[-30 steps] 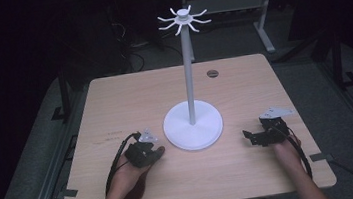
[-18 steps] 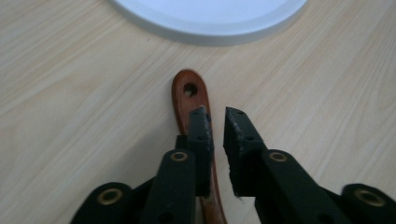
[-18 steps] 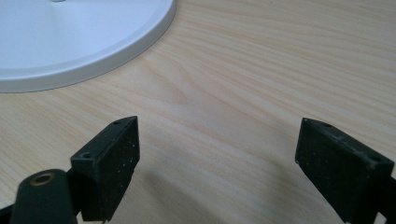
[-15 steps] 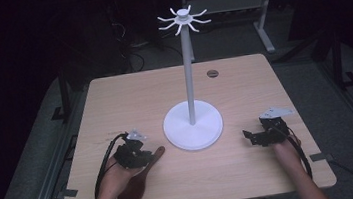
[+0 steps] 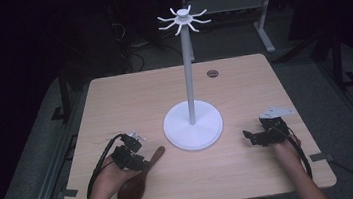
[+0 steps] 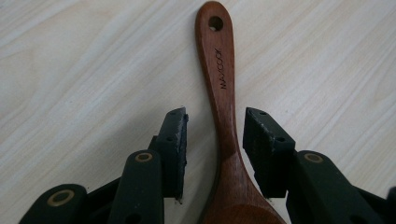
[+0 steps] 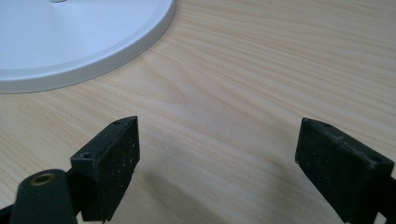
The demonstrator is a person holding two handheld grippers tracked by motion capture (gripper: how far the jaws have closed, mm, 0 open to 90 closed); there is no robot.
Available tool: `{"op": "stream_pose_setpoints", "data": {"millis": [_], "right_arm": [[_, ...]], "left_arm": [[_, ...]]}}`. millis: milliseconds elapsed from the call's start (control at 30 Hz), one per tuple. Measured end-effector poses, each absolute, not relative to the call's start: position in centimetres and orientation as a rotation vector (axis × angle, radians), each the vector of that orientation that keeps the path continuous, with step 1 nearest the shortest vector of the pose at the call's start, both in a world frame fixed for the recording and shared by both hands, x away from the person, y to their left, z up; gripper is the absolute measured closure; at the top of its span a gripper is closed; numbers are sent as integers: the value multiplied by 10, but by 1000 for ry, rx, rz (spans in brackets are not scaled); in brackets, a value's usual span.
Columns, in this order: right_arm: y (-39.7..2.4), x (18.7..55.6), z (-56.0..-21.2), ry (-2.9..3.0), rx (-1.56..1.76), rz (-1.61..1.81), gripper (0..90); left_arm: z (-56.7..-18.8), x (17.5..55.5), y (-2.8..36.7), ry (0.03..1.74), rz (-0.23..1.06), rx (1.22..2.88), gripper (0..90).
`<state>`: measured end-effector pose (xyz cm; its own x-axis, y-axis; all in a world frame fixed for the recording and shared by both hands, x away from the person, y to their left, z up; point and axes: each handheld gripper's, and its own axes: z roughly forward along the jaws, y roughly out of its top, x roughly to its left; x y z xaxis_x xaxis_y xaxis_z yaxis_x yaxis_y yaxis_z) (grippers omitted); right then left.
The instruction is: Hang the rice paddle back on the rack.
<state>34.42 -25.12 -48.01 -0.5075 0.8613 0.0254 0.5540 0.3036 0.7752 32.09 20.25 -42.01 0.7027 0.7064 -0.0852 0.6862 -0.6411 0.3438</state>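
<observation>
A dark wooden spoon [image 5: 138,182] lies flat on the table at the front left, its handle toward the white stand [image 5: 192,125]. My left gripper [image 5: 129,155] sits over the handle. In the left gripper view the spoon [image 6: 219,84] runs between the pads of the left gripper [image 6: 215,121], with a gap on each side. Those jaws have just been opening and stand open around the handle. My right gripper [image 5: 252,137] rests at the front right, facing the stand's base. The right gripper [image 7: 219,135] is open with bare table between its pads.
The stand is a round white base [image 7: 70,37] with a tall pole and a crown of hooks [image 5: 183,19] at mid-table. A small dark round hole [image 5: 212,73] sits near the table's far edge. Cables trail from both grippers toward the front edge.
My left gripper has drawn back to the left and opened, uncovering the spoon, which now lies on the table. The right gripper has kept still.
</observation>
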Motion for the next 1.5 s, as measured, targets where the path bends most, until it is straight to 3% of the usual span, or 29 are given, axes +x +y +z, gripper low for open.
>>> {"op": "stream_pose_setpoints", "data": {"millis": [667,1500], "right_arm": [[-251,344,-480,2183,1264,1053,132],[-251,344,-480,2186,1258,1050,132]], "left_arm": [[-431,333,173,1106,89,2741,653],[-433,329,172,1164,121,2715,758]]}}
